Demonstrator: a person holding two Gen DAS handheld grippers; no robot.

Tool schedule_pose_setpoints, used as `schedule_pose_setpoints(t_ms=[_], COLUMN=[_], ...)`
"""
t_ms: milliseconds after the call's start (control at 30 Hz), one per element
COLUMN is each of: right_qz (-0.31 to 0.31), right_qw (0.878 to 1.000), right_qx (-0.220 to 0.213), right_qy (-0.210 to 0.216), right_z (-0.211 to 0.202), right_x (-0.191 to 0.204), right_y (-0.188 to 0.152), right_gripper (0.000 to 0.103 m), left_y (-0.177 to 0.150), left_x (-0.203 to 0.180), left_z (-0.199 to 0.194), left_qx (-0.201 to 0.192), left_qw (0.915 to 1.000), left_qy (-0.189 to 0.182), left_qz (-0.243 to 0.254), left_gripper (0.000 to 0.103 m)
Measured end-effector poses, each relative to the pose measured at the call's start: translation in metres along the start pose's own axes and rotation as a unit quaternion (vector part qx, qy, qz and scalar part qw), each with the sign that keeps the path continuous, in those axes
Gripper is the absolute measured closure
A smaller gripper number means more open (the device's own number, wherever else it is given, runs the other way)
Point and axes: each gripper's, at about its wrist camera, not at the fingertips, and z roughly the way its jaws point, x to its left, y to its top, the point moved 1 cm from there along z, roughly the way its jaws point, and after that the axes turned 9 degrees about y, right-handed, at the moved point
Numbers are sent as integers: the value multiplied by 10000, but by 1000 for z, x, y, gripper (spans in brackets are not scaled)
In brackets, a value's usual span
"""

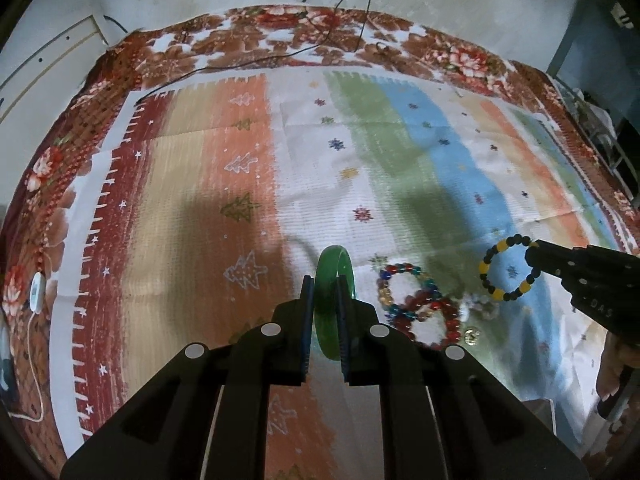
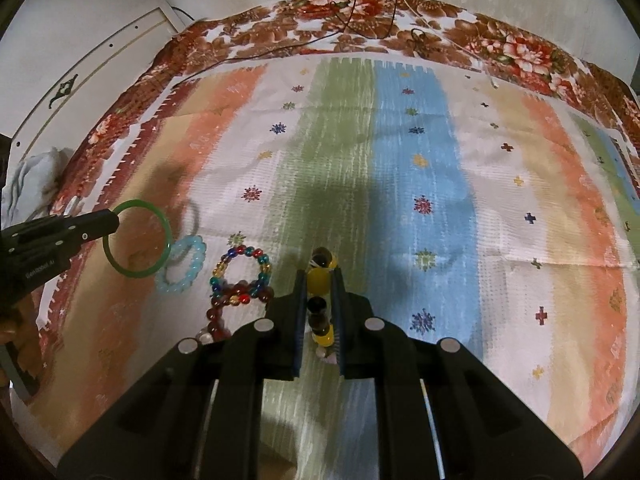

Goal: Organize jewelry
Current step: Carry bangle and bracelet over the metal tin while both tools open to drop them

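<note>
My left gripper (image 1: 325,280) is shut on a green bangle (image 1: 335,264), held edge-on above the cloth; the right wrist view shows the same green bangle (image 2: 138,239) hanging from that left gripper (image 2: 114,222). My right gripper (image 2: 319,276) is shut on a black and yellow bead bracelet (image 2: 319,280), which shows as a ring, the black and yellow bead bracelet (image 1: 506,268), at the right gripper (image 1: 534,254). On the cloth lie a multicoloured bead bracelet (image 2: 240,268), a dark red bead bracelet (image 2: 230,306) and a pale blue bracelet (image 2: 182,266).
A striped cloth (image 2: 420,200) with small flower and tree motifs covers a floral blanket (image 2: 500,44). Black cables (image 1: 320,36) run across the far edge. A white cord with a small device (image 1: 36,292) lies at the left. A small gold piece (image 1: 472,336) rests near the bracelets.
</note>
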Motion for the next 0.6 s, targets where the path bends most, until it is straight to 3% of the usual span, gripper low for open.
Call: schedule_pose_setpoints(t_ms=[600], right_qz=[-269], right_qw=[9976], right_qx=[-515], right_qy=[382], right_z=[-69], right_x=[40], right_y=[-16], right_gripper=[90], left_y=[-30], left_x=[-34], left_z=[-71], left_qx=[-485], left_qw=[9976], left_qy=[-479], left_qz=[109], left_gripper=[93])
